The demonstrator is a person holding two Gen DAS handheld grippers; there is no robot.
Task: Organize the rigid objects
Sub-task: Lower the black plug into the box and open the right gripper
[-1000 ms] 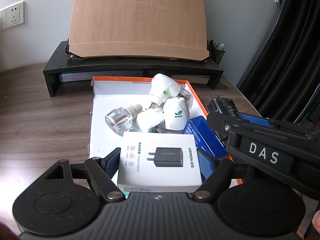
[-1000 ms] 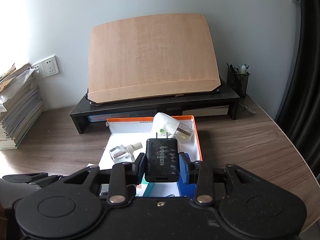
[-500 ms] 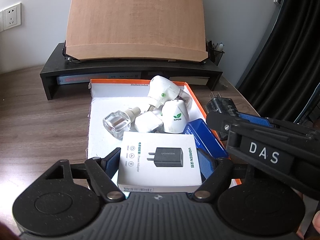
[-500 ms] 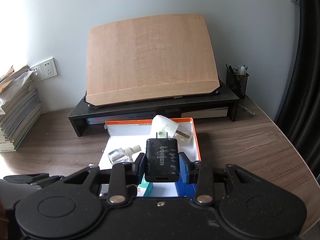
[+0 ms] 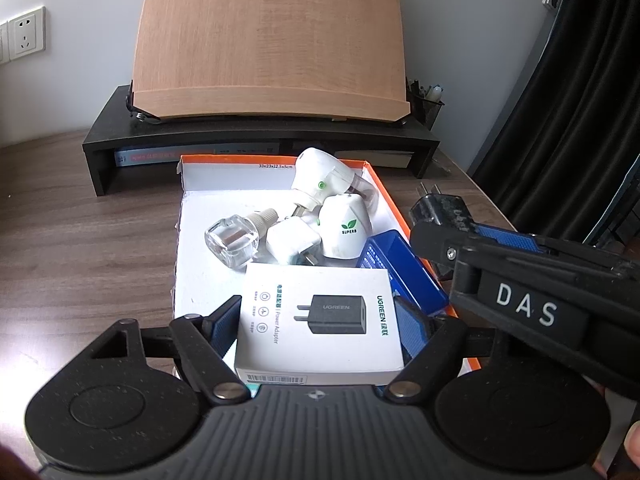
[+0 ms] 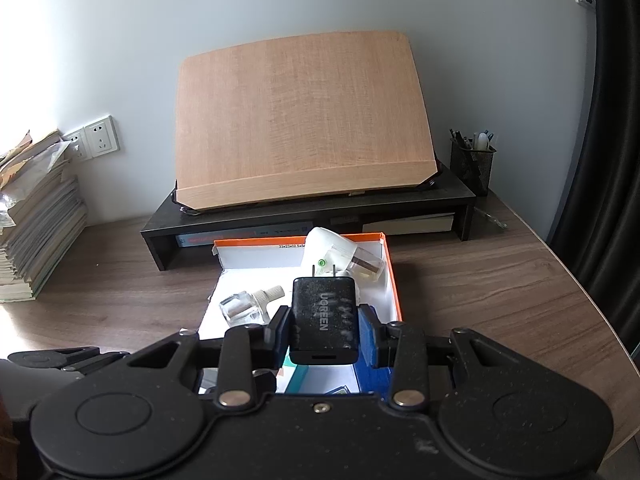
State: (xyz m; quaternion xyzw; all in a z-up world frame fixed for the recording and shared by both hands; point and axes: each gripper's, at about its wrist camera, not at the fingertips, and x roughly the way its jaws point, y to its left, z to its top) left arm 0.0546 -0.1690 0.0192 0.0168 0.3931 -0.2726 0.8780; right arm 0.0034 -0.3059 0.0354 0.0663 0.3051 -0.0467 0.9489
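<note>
- Gripping the white adapter box point(image 5: 318, 322) between closed fingers, the left gripper point(image 5: 320, 326) held it over the near end of the orange tray point(image 5: 390, 196).
- The right gripper point(image 6: 324, 330) was clamped on the black charger point(image 6: 323, 320), prongs forward, above the tray's right side.

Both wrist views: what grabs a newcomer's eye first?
The left gripper clamps a white UGREEN adapter box over the near end of the orange-rimmed tray. The right gripper grips a black UGREEN charger, prongs pointing away. Behind, a tilted wooden board dominates the black desk riser.
</note>
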